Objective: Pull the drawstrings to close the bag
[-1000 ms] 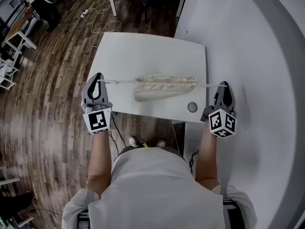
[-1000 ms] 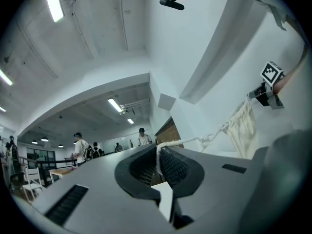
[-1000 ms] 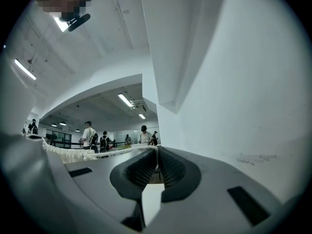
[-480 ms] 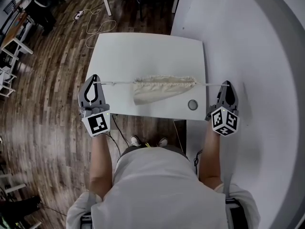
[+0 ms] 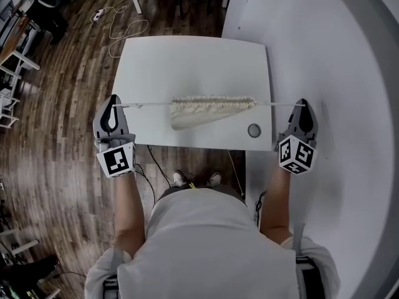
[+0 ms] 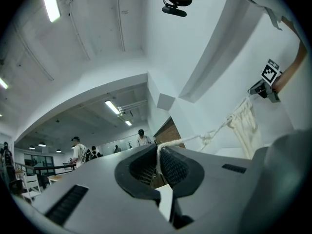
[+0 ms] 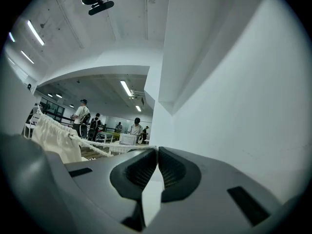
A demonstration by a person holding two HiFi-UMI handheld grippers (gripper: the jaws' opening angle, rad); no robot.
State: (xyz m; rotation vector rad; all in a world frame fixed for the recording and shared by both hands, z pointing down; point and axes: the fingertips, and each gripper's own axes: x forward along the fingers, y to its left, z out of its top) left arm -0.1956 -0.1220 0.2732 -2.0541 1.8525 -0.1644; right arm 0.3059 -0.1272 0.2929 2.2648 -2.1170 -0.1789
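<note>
Tension is what has changed. In the head view the cream-coloured gathered cloth bag (image 5: 209, 109) sits over the middle of the white rectangular counter (image 5: 193, 61). Compared with a second ago, its puckered mouth is drawn into a straighter, tighter line, and both tools stand further out from it. That suggests the closing is nearly done. The bag's long axis runs left to right, with the cinched mouth along its far edge and the body tapering toward the person. The left drawstring (image 5: 146, 104) and right drawstring (image 5: 280, 104) leave the bag's ends taut, in line with the mouth. The left tool (image 5: 115, 99) is well to the bag's left and the right tool (image 5: 303, 103) well to its right.

In the left gripper view, the left tool (image 6: 158, 149) is clenched on its cord, which stretches away to the bag (image 6: 243, 126).

In the right gripper view, the right tool (image 7: 157, 152) is likewise pinched tight on its cord, and the bag (image 7: 53, 135) is at the far left.
</note>
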